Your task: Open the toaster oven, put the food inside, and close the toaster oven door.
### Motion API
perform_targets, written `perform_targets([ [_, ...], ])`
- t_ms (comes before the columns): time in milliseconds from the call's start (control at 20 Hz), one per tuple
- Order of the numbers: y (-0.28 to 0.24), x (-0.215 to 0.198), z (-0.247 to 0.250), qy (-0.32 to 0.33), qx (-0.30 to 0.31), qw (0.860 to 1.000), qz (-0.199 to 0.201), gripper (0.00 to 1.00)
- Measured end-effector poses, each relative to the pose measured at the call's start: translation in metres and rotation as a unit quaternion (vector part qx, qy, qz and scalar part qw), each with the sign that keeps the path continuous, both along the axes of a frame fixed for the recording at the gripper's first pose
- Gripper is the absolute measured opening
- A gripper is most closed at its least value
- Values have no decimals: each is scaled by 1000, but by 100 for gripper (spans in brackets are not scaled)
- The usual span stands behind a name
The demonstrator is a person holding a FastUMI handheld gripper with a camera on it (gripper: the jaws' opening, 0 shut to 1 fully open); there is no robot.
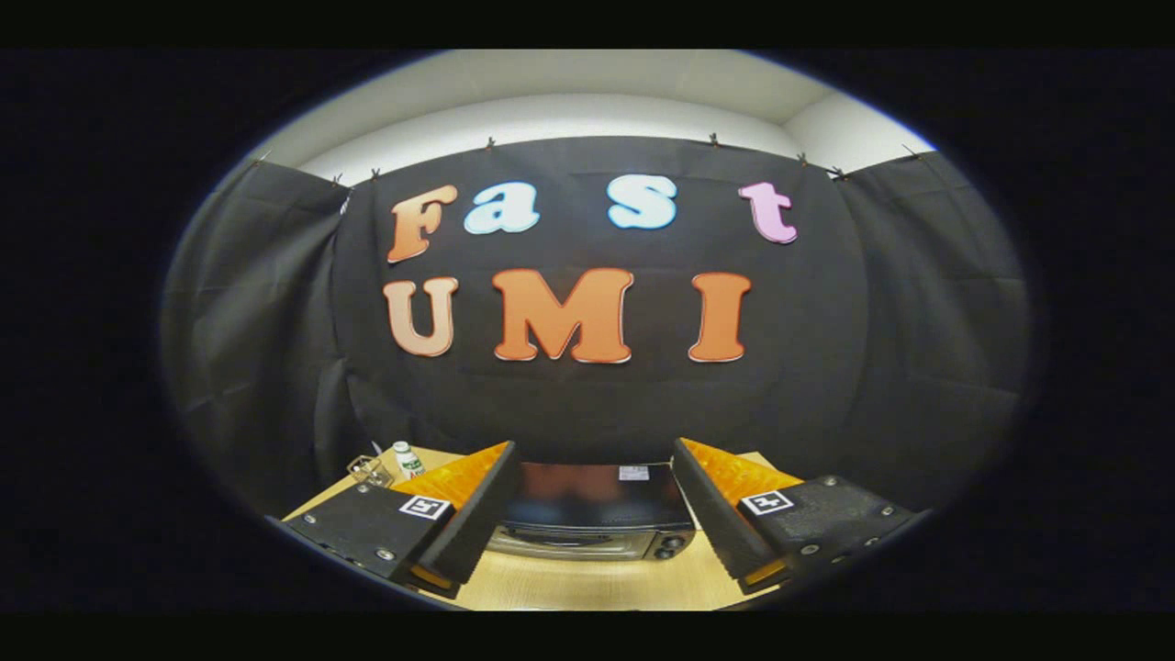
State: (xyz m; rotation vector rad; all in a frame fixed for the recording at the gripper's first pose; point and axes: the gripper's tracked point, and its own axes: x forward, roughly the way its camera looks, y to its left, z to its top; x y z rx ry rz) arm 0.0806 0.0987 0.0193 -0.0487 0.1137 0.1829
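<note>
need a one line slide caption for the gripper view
Open gripper hovers above a wooden table, toaster oven seen between its fingers, a small bottle beyond the left one.

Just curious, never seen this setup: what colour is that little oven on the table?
The toaster oven is black with a silvery front, seen in the gripper view between the open gripper's fingers.

A toaster oven [592, 514] stands on the worktop [587, 583] against the booth wall, framed between the tool's [592, 500] spread fingers; a small bottle [407, 459] and a glass [369, 470] sit to its left.
</note>
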Motion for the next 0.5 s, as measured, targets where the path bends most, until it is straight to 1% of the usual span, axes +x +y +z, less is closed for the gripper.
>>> perform_targets([
  [100,-11,-10,24,-16,10,1000,-7,99],
  [250,-28,-23,44,-32,8,999,-24,99],
  [500,-44,-42,44,-28,4,999,-35,99],
])
